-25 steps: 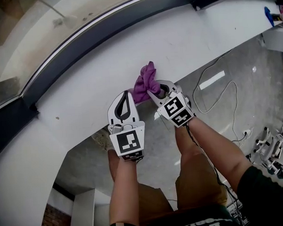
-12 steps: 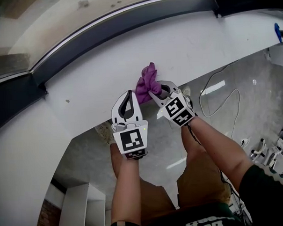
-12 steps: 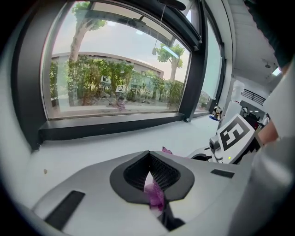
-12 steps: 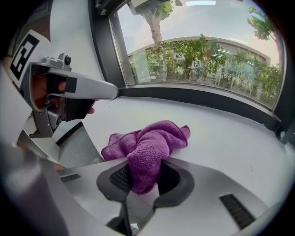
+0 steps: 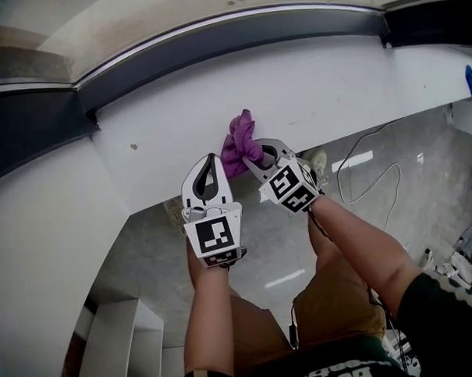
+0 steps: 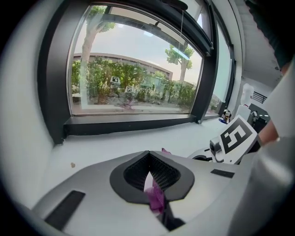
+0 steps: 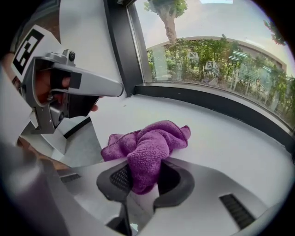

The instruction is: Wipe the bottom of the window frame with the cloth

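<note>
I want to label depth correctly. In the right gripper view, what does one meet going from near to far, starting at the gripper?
right gripper → purple cloth → white sill → dark bottom of the window frame → window glass

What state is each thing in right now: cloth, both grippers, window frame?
cloth: bunched, lying on the white sill.
right gripper: shut on the cloth.
left gripper: shut, beside the cloth.
window frame: cloth not touching it.
</note>
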